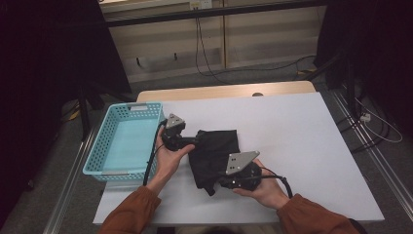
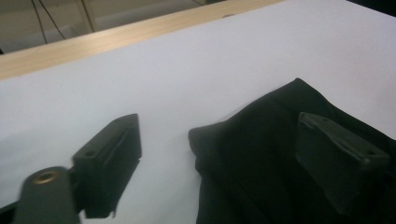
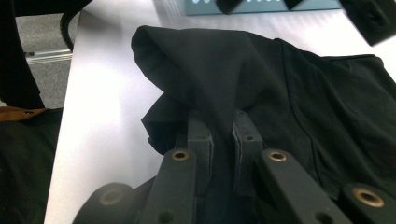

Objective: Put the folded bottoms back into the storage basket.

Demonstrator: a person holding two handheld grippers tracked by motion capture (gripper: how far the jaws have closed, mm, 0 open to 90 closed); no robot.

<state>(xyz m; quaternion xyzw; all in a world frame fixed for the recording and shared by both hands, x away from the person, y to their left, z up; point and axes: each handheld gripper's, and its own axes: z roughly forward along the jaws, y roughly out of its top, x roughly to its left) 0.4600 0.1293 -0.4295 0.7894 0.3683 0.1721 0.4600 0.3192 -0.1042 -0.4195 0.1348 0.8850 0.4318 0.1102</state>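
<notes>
A crumpled black cloth (image 1: 216,151) lies on the white table (image 1: 292,126) near its front middle. My right gripper (image 1: 213,186) sits at the cloth's near edge; in the right gripper view its jaws (image 3: 223,126) are shut on a fold of the black cloth (image 3: 280,84), which bunches up just beyond them. My left gripper (image 1: 197,140) rests at the cloth's far left corner. In the left gripper view it (image 2: 219,140) stands open. One jaw is over bare table, the other over the cloth (image 2: 261,154), and the corner lies between them without the pads pressing on it.
A light blue perforated basket (image 1: 97,156) stands at the table's left edge, close beside my left hand, and its wall (image 3: 261,7) lies beyond the cloth. White table stretches to the right and back. A wooden strip (image 2: 116,37) borders the far edge.
</notes>
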